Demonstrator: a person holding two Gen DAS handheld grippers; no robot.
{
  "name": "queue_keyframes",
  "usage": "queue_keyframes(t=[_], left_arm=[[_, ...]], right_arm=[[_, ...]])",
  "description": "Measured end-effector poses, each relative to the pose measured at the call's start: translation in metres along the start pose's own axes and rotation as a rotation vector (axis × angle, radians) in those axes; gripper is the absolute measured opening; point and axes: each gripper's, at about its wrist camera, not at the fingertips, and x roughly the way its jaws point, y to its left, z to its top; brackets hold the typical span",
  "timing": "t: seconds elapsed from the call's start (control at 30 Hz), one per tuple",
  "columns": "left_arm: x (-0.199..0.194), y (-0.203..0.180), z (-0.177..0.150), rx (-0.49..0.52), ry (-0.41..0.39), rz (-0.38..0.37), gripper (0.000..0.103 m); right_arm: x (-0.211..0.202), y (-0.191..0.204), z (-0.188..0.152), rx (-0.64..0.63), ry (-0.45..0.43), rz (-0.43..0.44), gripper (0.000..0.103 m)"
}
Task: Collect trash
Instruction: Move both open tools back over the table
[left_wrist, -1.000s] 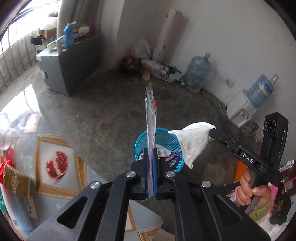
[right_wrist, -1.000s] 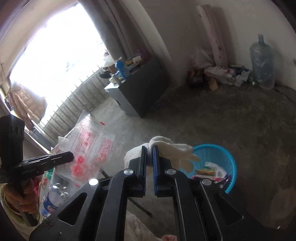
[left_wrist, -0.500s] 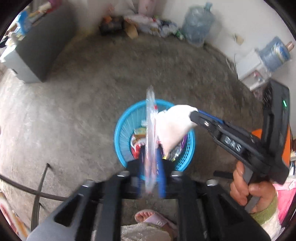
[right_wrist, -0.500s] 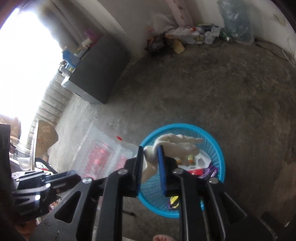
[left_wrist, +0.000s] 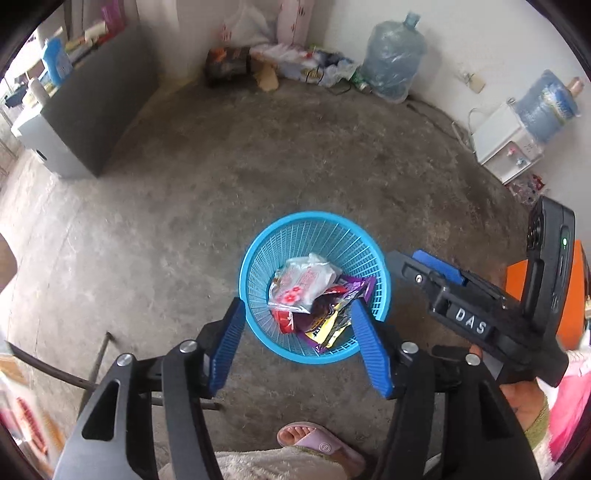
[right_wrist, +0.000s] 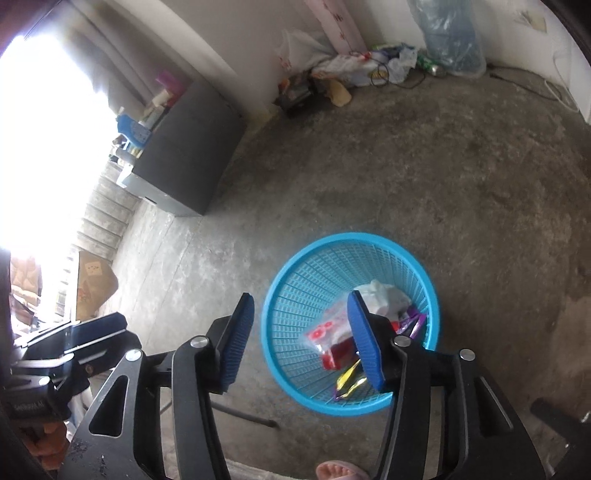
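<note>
- Now my left gripper (left_wrist: 297, 314) hangs over the blue basket (left_wrist: 258, 254), pointing steeply down, its jaws spreading apart with nothing pinched between the blue pads (left_wrist: 371, 354).
- Down in the basket, the clear plastic bag (left_wrist: 304, 282) with red print lies on top of the pile, crumpled, resting against purple and yellow wrappers (left_wrist: 332, 321).
- My right gripper (right_wrist: 299, 336) is above the basket's near-left rim, jaws opening too, nothing between them; one pad sits over the floor, the other over the basket's inside.
- From the right wrist view, a white crumpled tissue (right_wrist: 382, 297) lies in the basket beside the printed bag, touching it.
- Basket stands on the bare concrete floor (left_wrist: 295, 158), well apart from the grey cabinet (left_wrist: 88, 122).
- My slippered foot (left_wrist: 314, 443) shows just below the basket.
</note>
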Motion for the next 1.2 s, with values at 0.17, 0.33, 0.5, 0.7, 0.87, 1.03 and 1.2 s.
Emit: queue_keyframes(t=[0.17, 0.33, 0.5, 0.7, 0.87, 1.03, 1.2], left_arm=[[-0.061, 0.011, -0.024, -0.003, -0.08, -0.016, 0.065], [-0.132, 0.036, -0.07, -0.059, -0.204, -0.009, 0.069], [-0.195, 0.06, -0.13, -0.167, -0.34, 0.022, 0.069], [-0.261, 0.101, -0.213, -0.29, -0.509, 0.093, 0.069], [-0.31, 0.147, -0.28, -0.412, -0.626, 0.177, 0.069], [-0.342, 0.203, -0.337, -0.573, -0.692, 0.245, 0.069], [-0.341, 0.258, -0.371, -0.703, -0.693, 0.26, 0.069]], right_arm=[[-0.04, 0.036, -0.009, -0.092, -0.061, 0.027, 0.061], [-0.077, 0.072, -0.019, -0.191, -0.094, 0.078, 0.063], [-0.103, 0.099, -0.03, -0.269, -0.093, 0.143, 0.063], [-0.12, 0.149, -0.044, -0.405, -0.061, 0.215, 0.063], [-0.126, 0.197, -0.056, -0.488, -0.033, 0.293, 0.063], [-0.118, 0.253, -0.074, -0.586, 0.017, 0.369, 0.063], [-0.095, 0.309, -0.093, -0.688, 0.088, 0.423, 0.063]])
